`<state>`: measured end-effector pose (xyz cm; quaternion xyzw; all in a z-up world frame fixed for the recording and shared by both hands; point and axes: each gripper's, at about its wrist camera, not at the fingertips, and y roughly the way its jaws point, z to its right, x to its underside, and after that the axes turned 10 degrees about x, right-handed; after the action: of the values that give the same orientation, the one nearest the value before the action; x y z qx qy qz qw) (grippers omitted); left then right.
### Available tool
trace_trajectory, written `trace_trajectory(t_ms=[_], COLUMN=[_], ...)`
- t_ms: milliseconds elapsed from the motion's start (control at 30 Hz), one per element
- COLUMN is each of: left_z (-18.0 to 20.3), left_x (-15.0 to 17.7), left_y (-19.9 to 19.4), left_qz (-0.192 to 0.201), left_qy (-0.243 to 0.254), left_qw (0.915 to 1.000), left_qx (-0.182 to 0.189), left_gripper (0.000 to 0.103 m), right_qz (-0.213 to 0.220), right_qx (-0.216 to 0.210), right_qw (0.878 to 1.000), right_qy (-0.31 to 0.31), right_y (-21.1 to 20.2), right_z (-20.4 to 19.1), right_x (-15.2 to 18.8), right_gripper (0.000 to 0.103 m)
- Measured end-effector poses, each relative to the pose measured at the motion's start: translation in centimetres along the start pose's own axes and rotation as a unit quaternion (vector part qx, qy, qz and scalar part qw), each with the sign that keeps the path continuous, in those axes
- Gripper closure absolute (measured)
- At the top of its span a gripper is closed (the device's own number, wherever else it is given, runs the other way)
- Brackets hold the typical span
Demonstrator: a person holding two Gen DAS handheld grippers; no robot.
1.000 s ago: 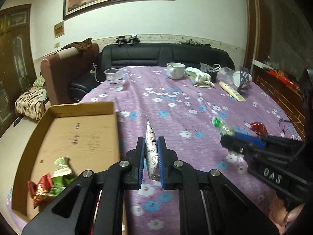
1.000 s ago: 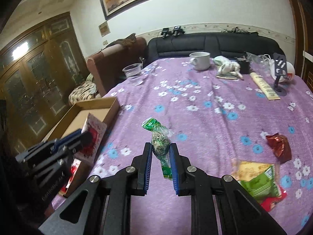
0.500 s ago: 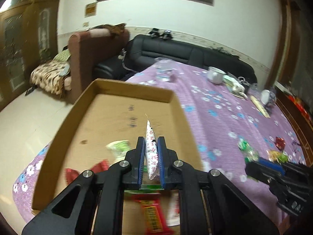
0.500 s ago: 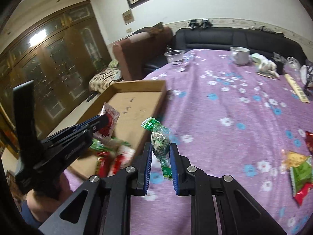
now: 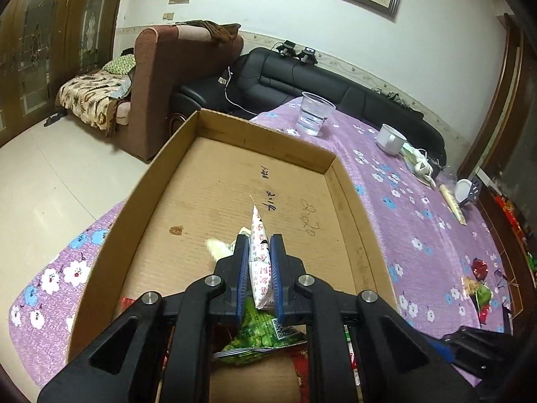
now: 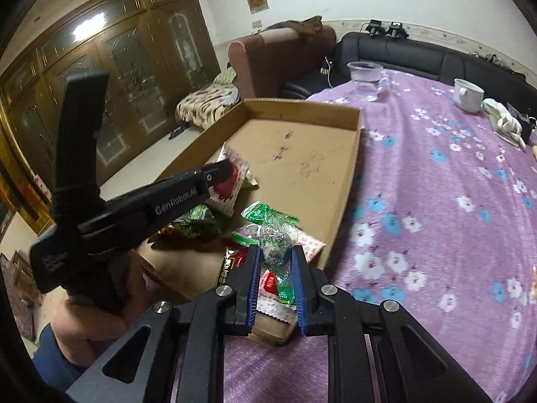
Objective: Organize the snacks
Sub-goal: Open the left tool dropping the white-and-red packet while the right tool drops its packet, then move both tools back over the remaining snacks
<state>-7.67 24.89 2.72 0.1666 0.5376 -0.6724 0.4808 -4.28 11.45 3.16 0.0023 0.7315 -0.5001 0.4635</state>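
Observation:
My left gripper [image 5: 259, 247] is shut on a white packet with red print [image 5: 259, 258] and holds it over the near part of the cardboard tray [image 5: 265, 141]. Green and red snack packets [image 5: 265, 334] lie in the tray below it. My right gripper [image 6: 276, 262] is shut on a clear candy with green twisted ends [image 6: 274, 245], just over the tray's near corner [image 6: 335, 231]. The left gripper [image 6: 221, 173] with its packet [image 6: 231, 181] shows in the right wrist view, above several packets [image 6: 198, 220] in the tray.
On the purple flowered tablecloth [image 5: 419, 221] stand a clear plastic cup [image 5: 313, 116], a white mug [image 5: 391, 139] and clutter at the far end. Loose snacks [image 5: 478, 290] lie at the right. A brown armchair [image 5: 174, 74] and black sofa [image 5: 302, 77] stand behind.
Both grippers have swung left from the open tablecloth to over the cardboard tray, each still holding its snack. The left one has lowered nearer the packets in the tray.

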Motion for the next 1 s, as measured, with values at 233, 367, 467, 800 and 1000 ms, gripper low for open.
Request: trace_trajectory(t_ms=[233, 367, 467, 800, 1000], left_z=[0.1, 0.0, 0.1, 0.2, 1.5], left_x=[0.1, 0.1, 0.1, 0.2, 1.2], left_y=[0.0, 0.0, -0.1, -0.8, -2.4], left_qz=[-0.006, -0.013, -0.010, 0.004, 0.003], left_qy=[0.010, 0.007, 0.010, 0.019, 0.034], left_qw=[0.9998, 0.9997, 0.9996, 0.9991, 0.9983], left_qx=[0.018, 0.019, 0.023, 0.039, 0.048], left_gripper=[0.092, 0.090, 0.090, 0.083, 0.081], right_qz=[-0.005, 0.006, 0.017, 0.042, 0.058], right_qx=[-0.001, 0.000, 0.003, 0.015, 0.050], right_qw=[1.000, 1.000, 1.000, 0.995, 0.984], right_qy=[0.003, 0.003, 0.011, 0.087, 0.160], right_y=[1.0, 0.3, -0.7, -6.8, -11.5], right_z=[-0.2, 0.2, 0.6, 5.1, 10.5], right_x=[0.2, 0.0, 0.1, 2.2, 4.9], right_gripper=[0.081, 0.065, 0.065, 0.065, 0.065])
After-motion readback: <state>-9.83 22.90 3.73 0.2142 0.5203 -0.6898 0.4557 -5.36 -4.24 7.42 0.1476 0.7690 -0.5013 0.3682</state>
